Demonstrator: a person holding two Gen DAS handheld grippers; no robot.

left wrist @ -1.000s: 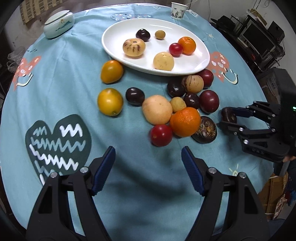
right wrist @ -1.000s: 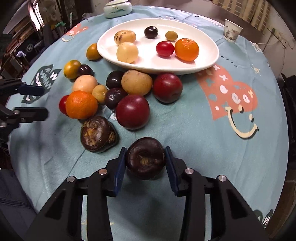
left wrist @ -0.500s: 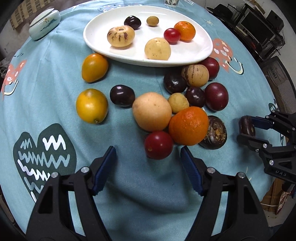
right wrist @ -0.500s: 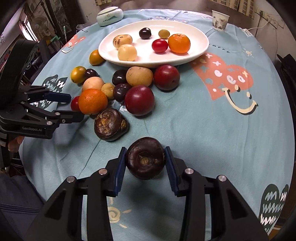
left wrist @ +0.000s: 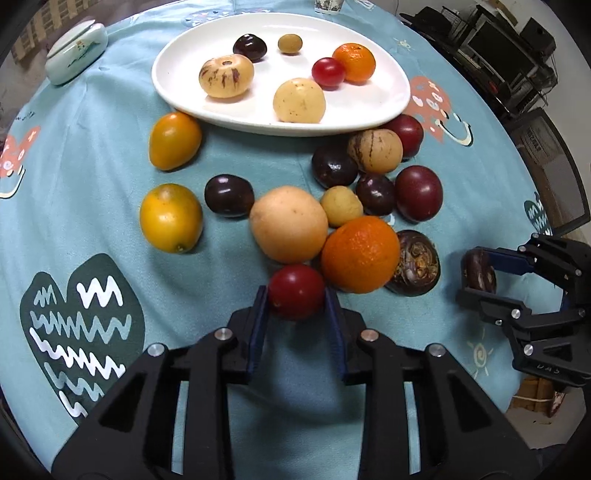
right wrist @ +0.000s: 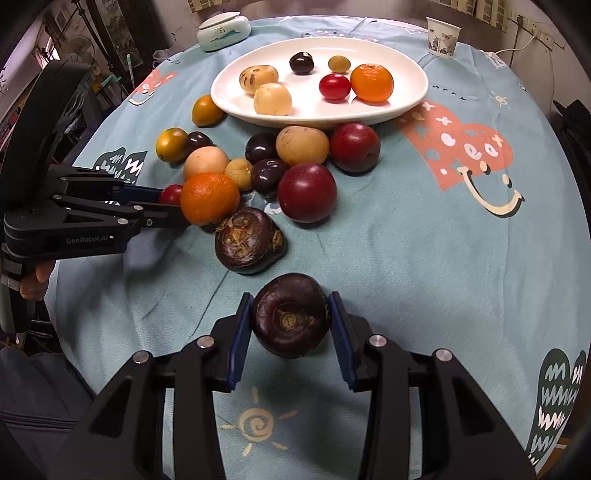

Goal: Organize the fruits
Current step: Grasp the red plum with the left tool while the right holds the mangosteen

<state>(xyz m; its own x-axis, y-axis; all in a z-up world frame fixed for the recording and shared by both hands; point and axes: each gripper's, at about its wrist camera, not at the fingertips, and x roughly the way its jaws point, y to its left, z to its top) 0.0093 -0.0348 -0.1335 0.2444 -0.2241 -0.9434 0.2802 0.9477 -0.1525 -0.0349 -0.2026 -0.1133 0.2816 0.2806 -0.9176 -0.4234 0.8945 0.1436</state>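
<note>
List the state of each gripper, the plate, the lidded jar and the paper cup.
Left gripper: closed around the small red fruit.
Right gripper: shut on a dark water chestnut.
White plate: holding six fruits.
Lidded jar: lid on.
Paper cup: upright; contents not visible.

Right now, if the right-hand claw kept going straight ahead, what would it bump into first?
Most likely the brown water chestnut lying just ahead of the right gripper, slightly left of its line; depth is hard to judge.
</note>
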